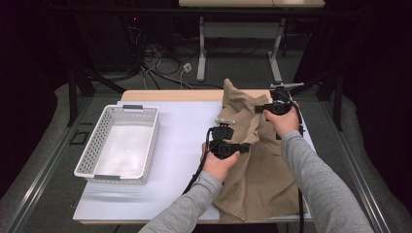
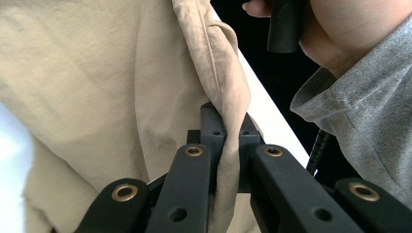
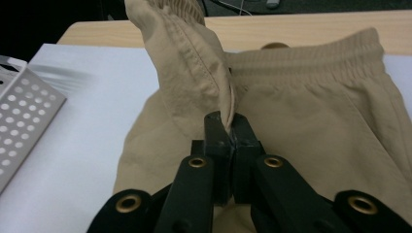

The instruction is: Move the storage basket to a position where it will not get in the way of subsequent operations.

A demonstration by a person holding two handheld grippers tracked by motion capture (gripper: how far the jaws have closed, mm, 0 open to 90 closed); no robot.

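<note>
So both grippers have hold of the tan shorts (image 1: pixel 257 160) on the right side of the surface (image 1: pixel 184 145), which has a white sheet over the wood. The left gripper (image 1: pixel 244 147) has its jaws pinched tight on a seamed edge of the fabric, and the right gripper (image 1: pixel 257 109), farther back, has its jaws clamped on a fold by the elastic waistband (image 3: pixel 311 60), lifting that bit up into a peak. Looks to me like folding or tidying is only getting going: the grab is done, but the shorts are rumpled, mostly flat on the surface, and nothing's in the white basket (image 1: pixel 97 145) sitting empty over on the left. So the fold, and probably the drop into the basket, is all left to do. Room's dark, with cables on the floor (image 1: pixel 160 63) and another table's legs (image 1: pixel 201 48) at the far side.
</note>
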